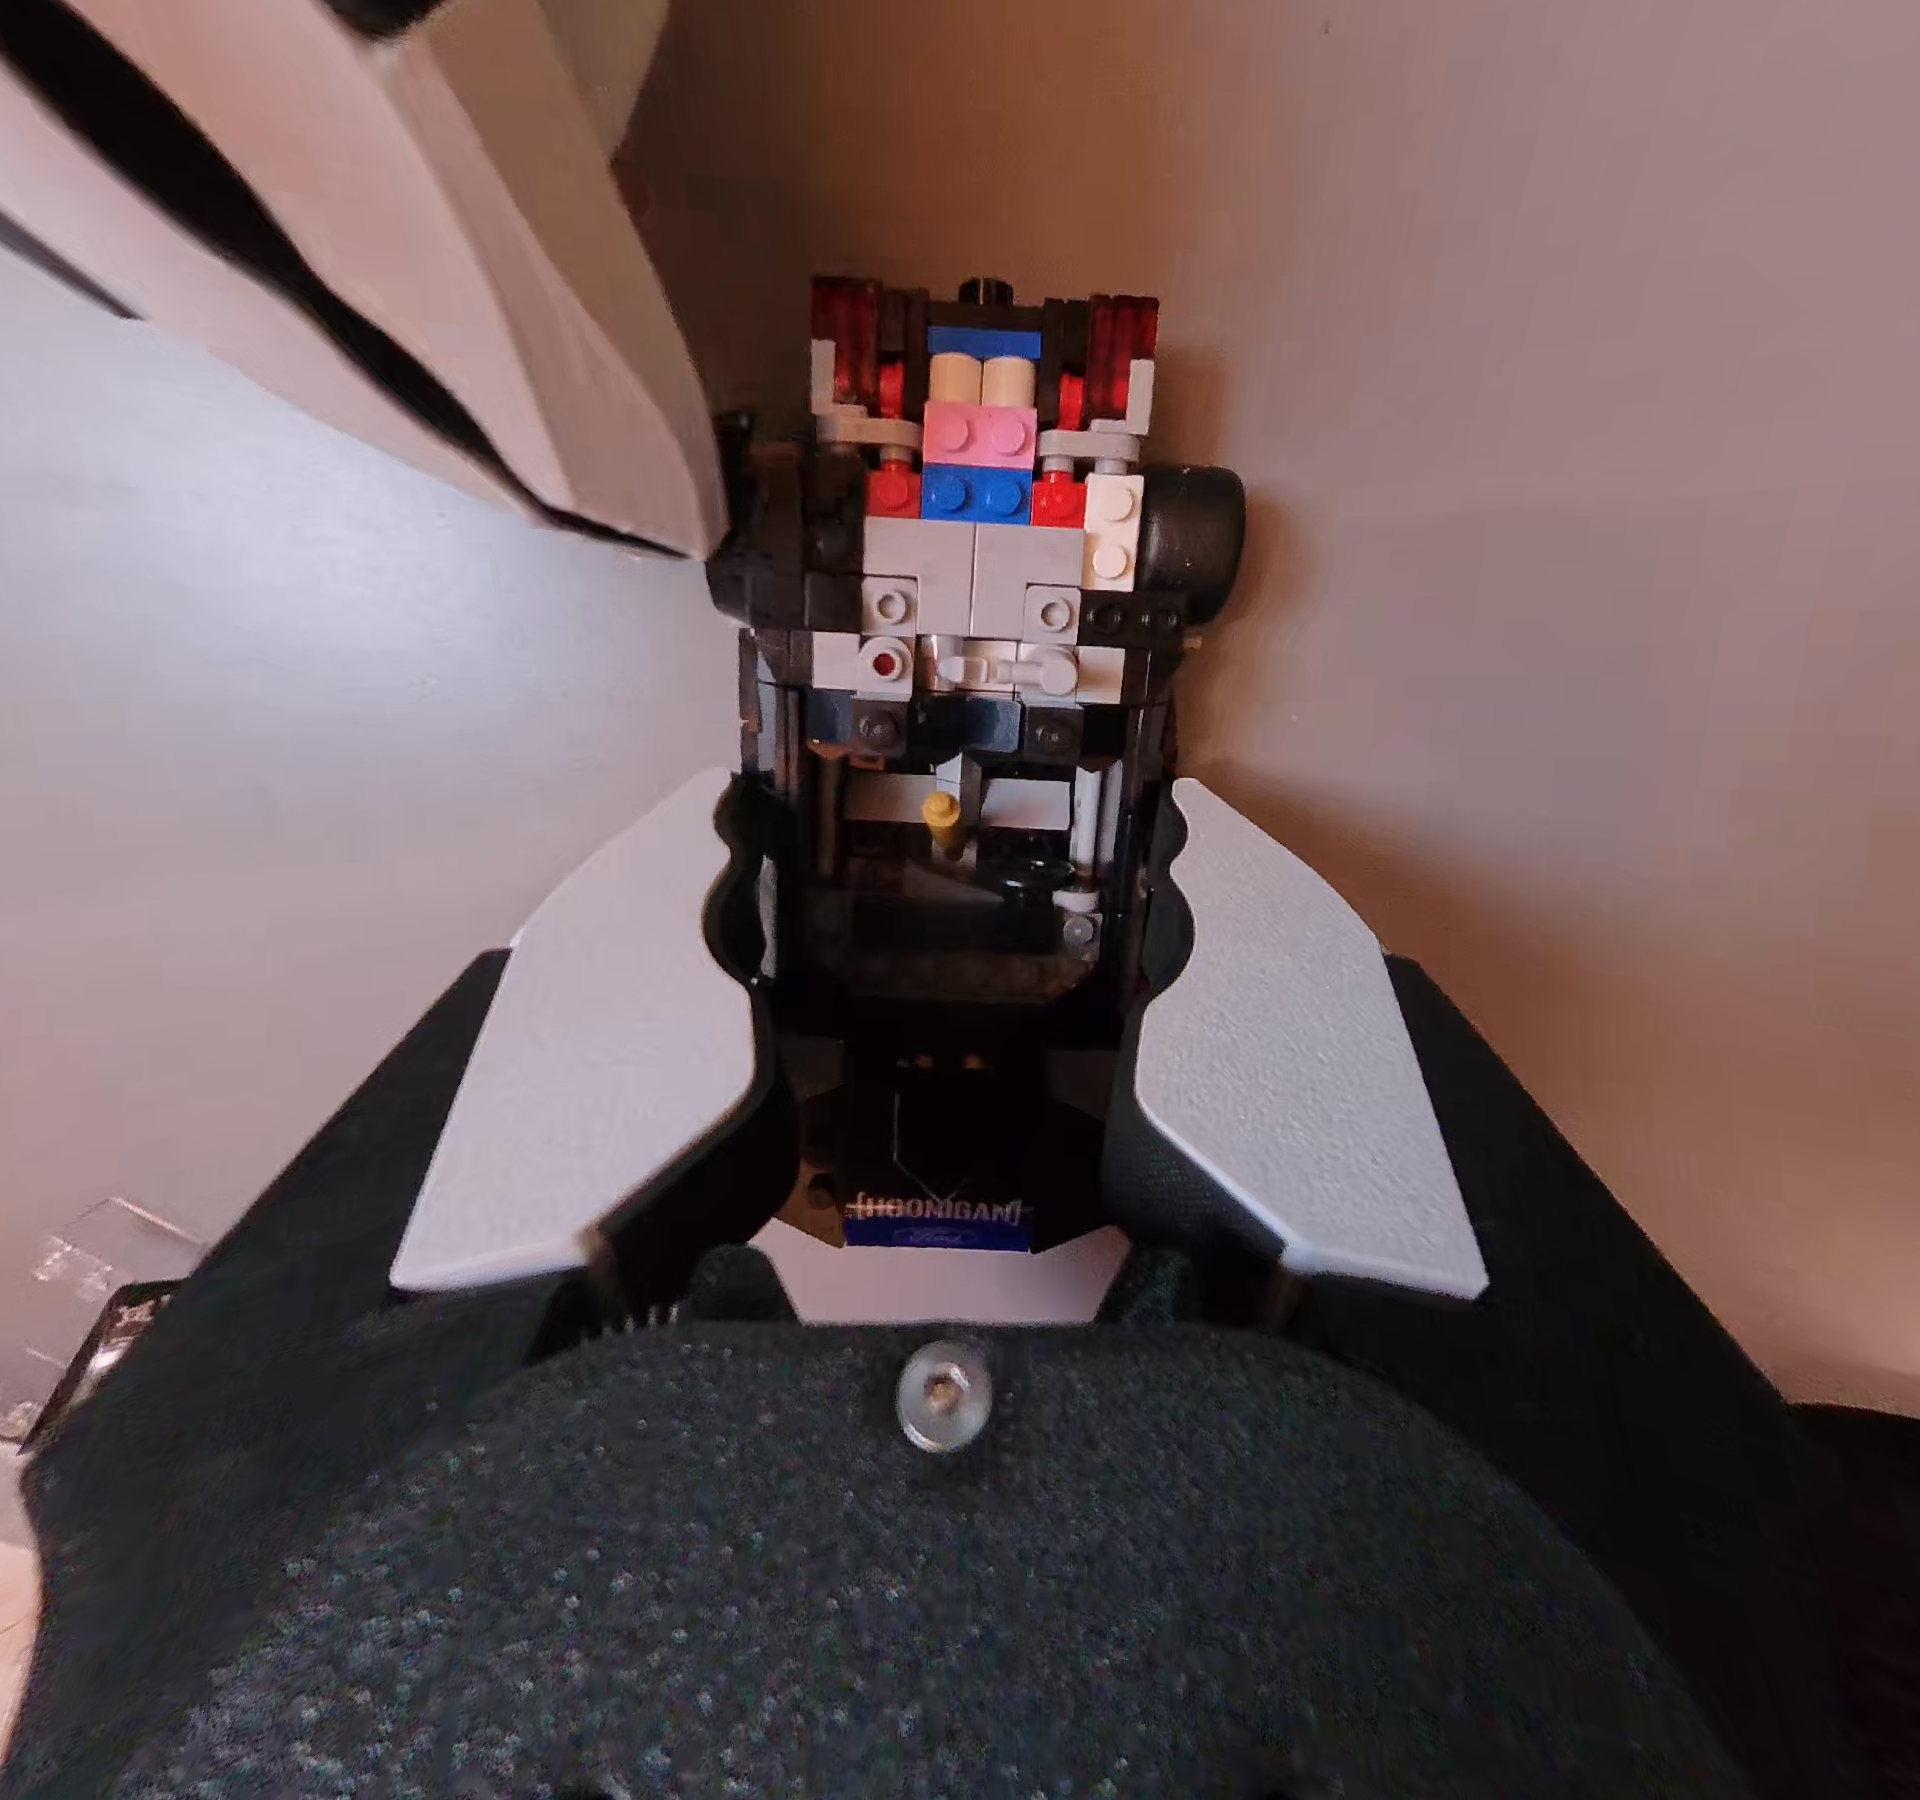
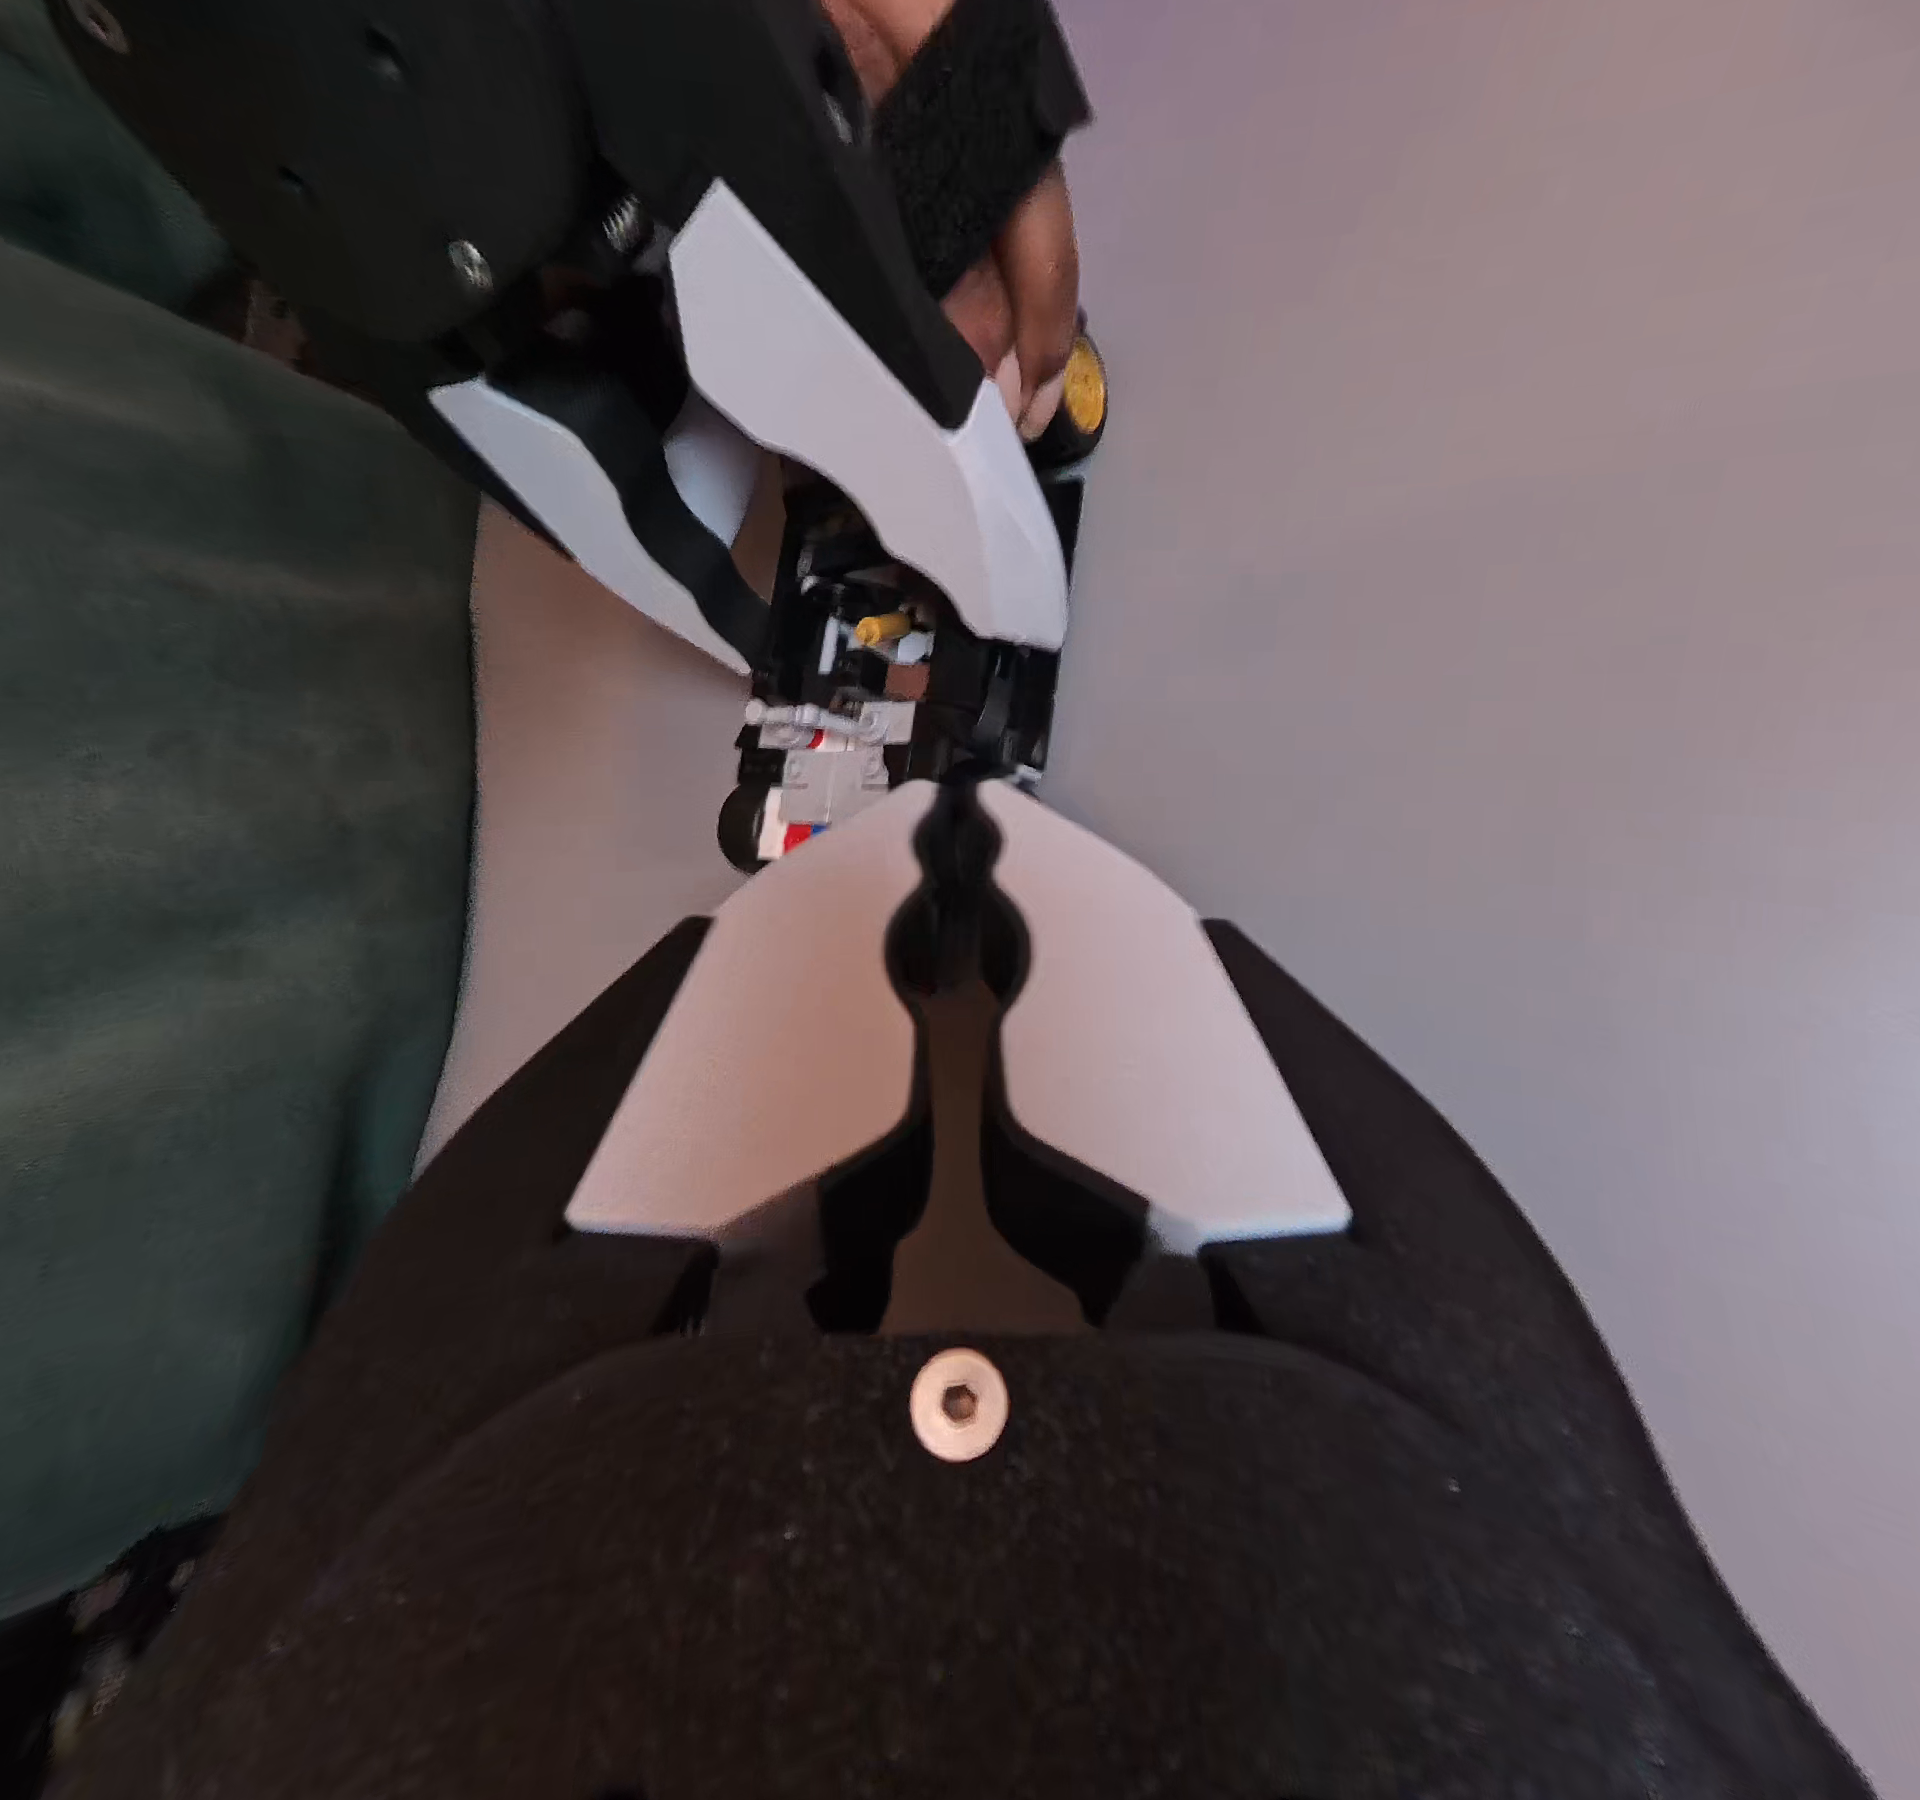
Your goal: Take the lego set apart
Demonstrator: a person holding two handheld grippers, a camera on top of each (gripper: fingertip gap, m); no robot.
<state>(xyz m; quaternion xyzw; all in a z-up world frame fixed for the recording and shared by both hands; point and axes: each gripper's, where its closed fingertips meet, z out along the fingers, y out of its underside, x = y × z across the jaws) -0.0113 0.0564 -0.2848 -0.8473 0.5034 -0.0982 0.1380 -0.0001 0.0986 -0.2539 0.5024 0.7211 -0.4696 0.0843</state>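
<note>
Left wrist view: the left gripper (image 1: 951, 877) clamps the lego car (image 1: 966, 628) mid-body, held off the desk (image 1: 312, 711). The right gripper (image 2: 951, 800), fingers pinched on a small black piece (wheel-side edge), probably needs a steady outward pull next.

- From what I can see, this reads as a plain indoor tabletop, possibly in a home; I cannot tell the room type for sure.
- Beyond my left jaws lies a smooth pale table surface (image 1: 1507, 400), lit warmly.
- Left of my right jaws sits dark green fabric (image 2: 208, 815), like upholstery or clothing.
</note>
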